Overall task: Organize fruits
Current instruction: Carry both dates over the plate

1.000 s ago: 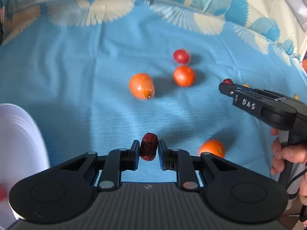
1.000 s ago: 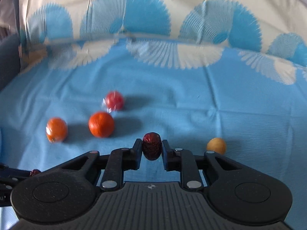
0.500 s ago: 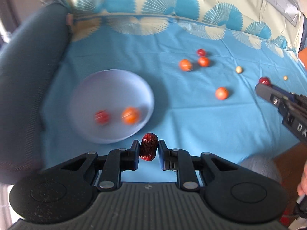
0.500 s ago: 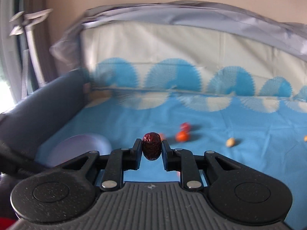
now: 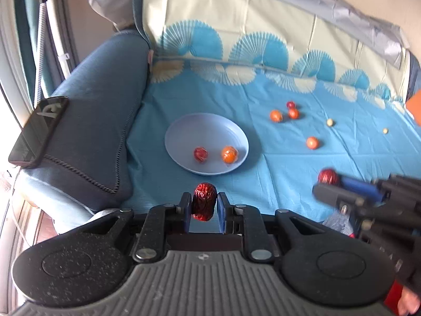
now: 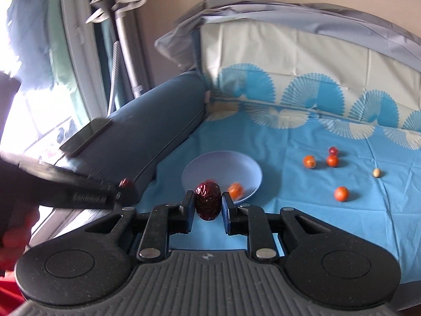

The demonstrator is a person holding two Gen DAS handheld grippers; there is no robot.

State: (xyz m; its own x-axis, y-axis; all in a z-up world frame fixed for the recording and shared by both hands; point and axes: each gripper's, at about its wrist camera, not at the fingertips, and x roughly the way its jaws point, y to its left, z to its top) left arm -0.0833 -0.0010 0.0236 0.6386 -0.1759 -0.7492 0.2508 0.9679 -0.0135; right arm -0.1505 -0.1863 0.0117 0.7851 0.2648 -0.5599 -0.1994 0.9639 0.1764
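My left gripper (image 5: 204, 206) is shut on a dark red date (image 5: 204, 205), held in the air short of the pale blue plate (image 5: 184, 121). The plate holds a red date (image 5: 200, 154) and an orange fruit (image 5: 229, 154). My right gripper (image 6: 208, 205) is shut on another dark red date (image 6: 208, 204), also above and short of the plate (image 6: 231, 163). Each gripper also shows in the other's view, the right one (image 5: 329, 179) and the left one (image 6: 126, 184). Orange fruits (image 5: 275, 115) (image 5: 312, 142), a small red fruit (image 5: 290, 104) and two pale small fruits (image 5: 330, 122) lie on the blue cloth.
A dark blue sofa arm (image 5: 100, 121) stands left of the plate, with a black phone (image 5: 39, 129) lying on it. The cloth-covered backrest (image 5: 263, 26) rises behind. A window and a stand (image 6: 123, 52) are at the far left.
Both grippers have pulled back and up from the cloth with their dates, so the plate and the sofa arm have come into view. Both stay shut.
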